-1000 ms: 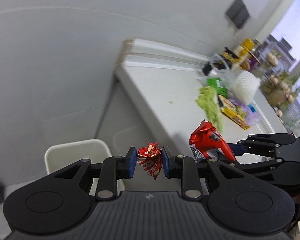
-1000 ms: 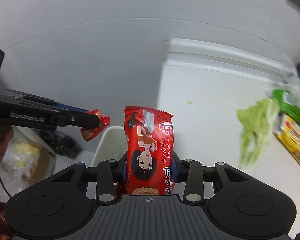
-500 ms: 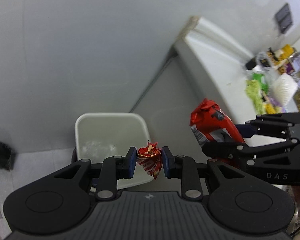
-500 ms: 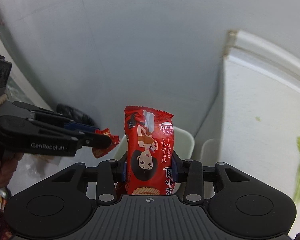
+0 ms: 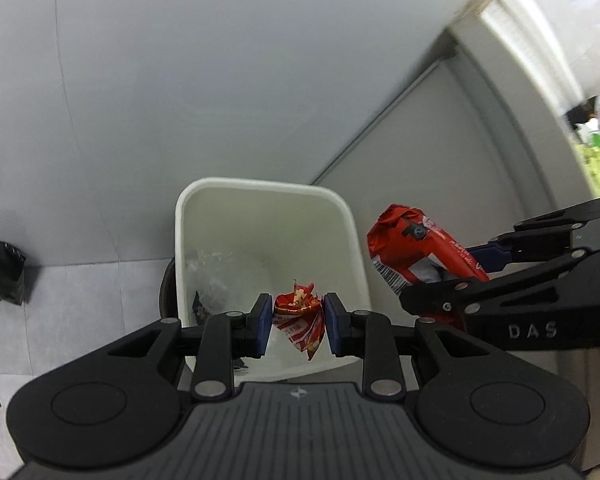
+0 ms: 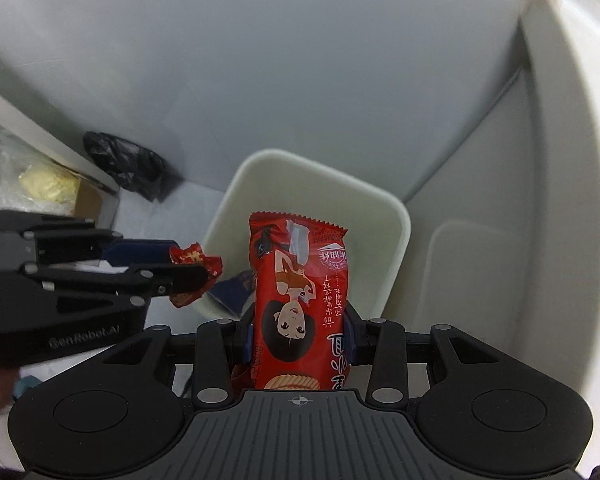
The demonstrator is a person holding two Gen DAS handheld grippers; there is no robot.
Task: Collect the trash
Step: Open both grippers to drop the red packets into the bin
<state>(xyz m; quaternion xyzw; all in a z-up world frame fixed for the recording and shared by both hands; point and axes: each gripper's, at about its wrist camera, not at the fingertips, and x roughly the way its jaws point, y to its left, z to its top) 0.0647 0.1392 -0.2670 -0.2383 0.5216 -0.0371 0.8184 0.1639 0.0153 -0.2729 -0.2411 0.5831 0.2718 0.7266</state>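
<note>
Red wrappers gripped over the white bin (image 5: 352, 232): left hand-held gripper (image 5: 296, 320) pinches a crumpled wrapper (image 5: 300, 318), right hand-held gripper (image 6: 300, 336) a snack packet (image 6: 300, 300); release comes next.

A home kitchen corner: white counter (image 5: 540, 92), white waste bin (image 5: 260, 216) on tiled floor (image 5: 80, 300).
</note>
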